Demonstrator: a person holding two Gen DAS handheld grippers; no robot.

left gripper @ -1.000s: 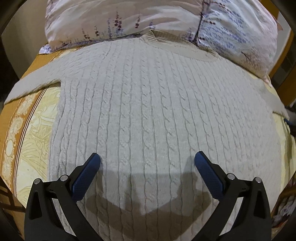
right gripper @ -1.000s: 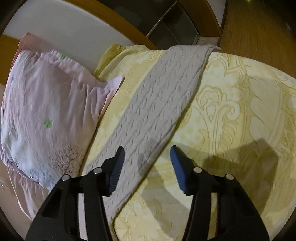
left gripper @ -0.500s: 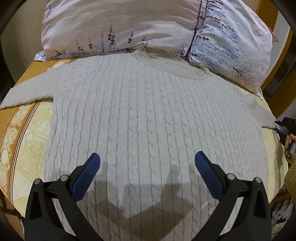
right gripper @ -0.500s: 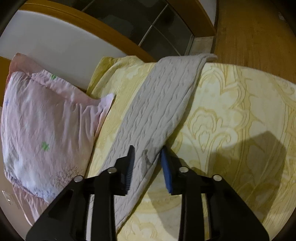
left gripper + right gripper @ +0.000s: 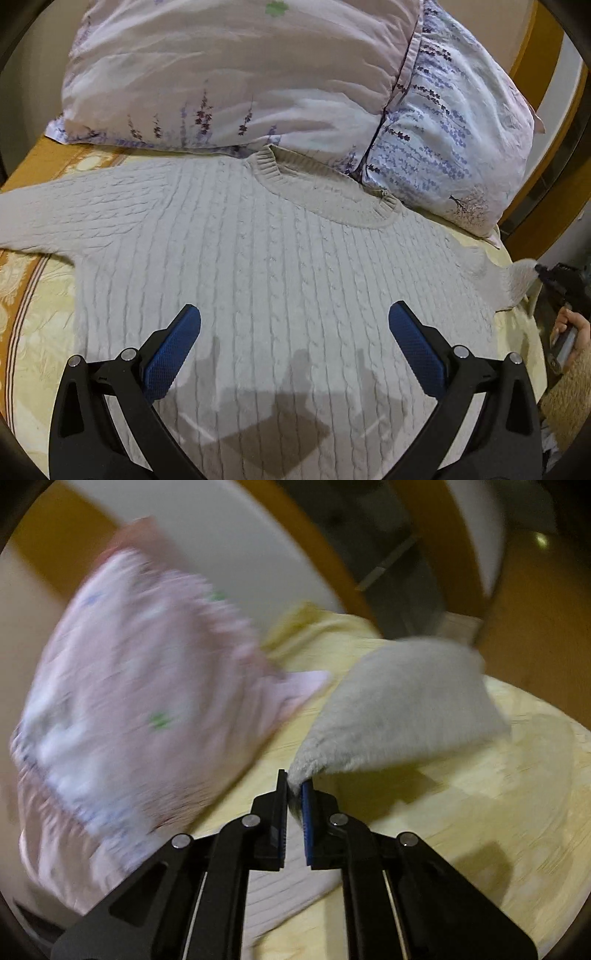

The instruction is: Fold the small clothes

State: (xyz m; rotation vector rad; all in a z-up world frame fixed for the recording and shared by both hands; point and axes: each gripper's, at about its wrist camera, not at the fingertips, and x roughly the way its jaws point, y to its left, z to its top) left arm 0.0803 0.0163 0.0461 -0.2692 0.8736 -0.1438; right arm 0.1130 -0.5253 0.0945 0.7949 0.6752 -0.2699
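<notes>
Right wrist: right tongs point(image 5: 294, 781) pinching sweater sleeve point(image 5: 399, 705); left tongs point(image 5: 293, 325) wide above sweater point(image 5: 280, 266).

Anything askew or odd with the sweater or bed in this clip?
Nothing looks damaged. The sweater lies flat, though its collar is partly tucked under the pillow. The right gripper is shut on the sleeve, lifting it.

Left view sharp, warmly lit; right view motion-blurred; fisheye edges.
</notes>
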